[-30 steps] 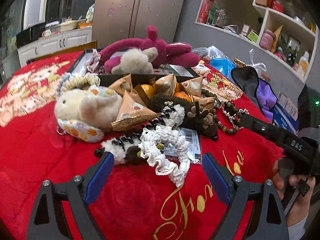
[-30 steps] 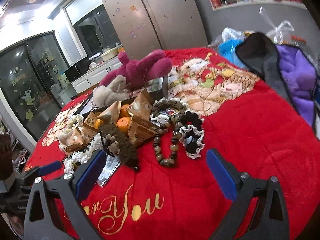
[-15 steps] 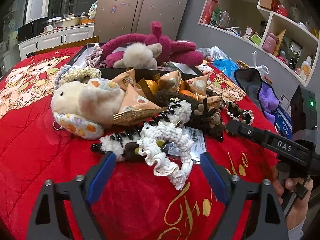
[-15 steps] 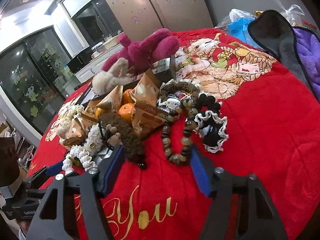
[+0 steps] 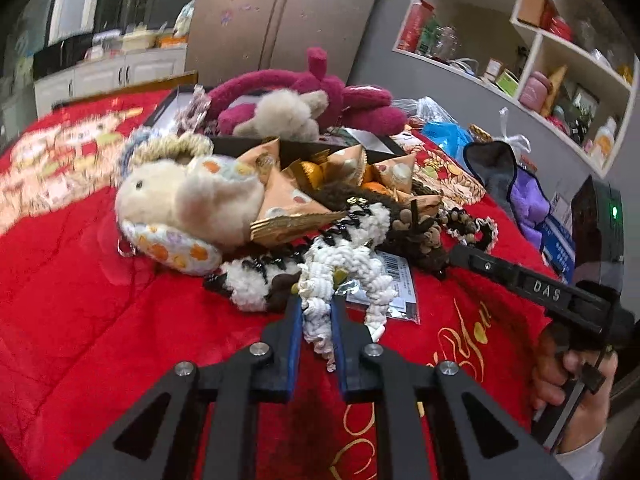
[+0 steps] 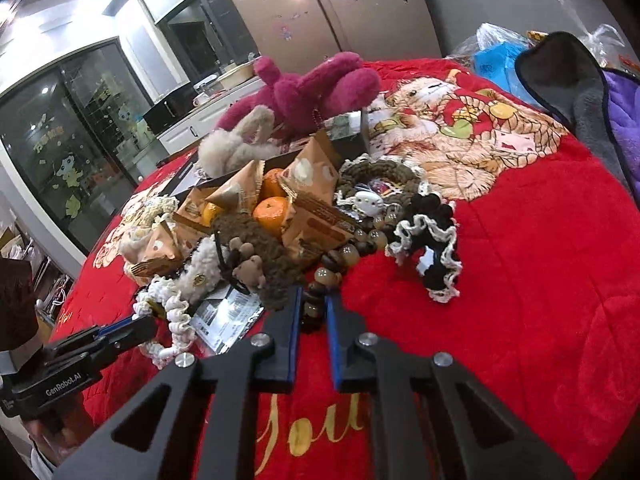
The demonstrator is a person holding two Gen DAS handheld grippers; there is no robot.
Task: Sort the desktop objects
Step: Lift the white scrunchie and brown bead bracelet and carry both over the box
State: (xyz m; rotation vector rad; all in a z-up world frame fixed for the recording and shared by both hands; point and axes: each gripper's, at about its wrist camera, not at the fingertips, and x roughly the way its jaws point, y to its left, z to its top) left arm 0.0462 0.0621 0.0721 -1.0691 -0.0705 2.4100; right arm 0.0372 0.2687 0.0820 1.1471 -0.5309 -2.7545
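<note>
Tongs first: left gripper (image 5: 314,312) is closing w/ its blue pads pressed on the white crochet scrunchie (image 5: 340,276), which lies at the near edge of the pile on the red blanket (image 5: 80,300); right gripper (image 6: 314,312) is closing too, pads pinching the wooden bead bracelet (image 6: 332,264) at its near end, beads trailing up toward the pile. Left view only: cream plush toy (image 5: 180,200) w/ a patterned pouch under it, fluffy black-and-white hair claw (image 5: 280,264) just behind the scrunchie, barcode packet (image 5: 396,276) partly under it, wall shelves (image 5: 540,52) at right, and a hand (image 5: 568,392) gripping the right tool's handle. Right view only: black scrunchie w/ white frill (image 6: 432,248) lying apart from the bracelet on the right, mandarins (image 6: 272,210) wedged among tan snack packets (image 6: 316,216), brown fuzzy toy (image 6: 256,256) just left of the beads, dark glass doors at far left. Both views: magenta plush (image 6: 312,88) and beige plush rabbit (image 6: 236,144) at the back, over a black box whose inside can't be made out.
</note>
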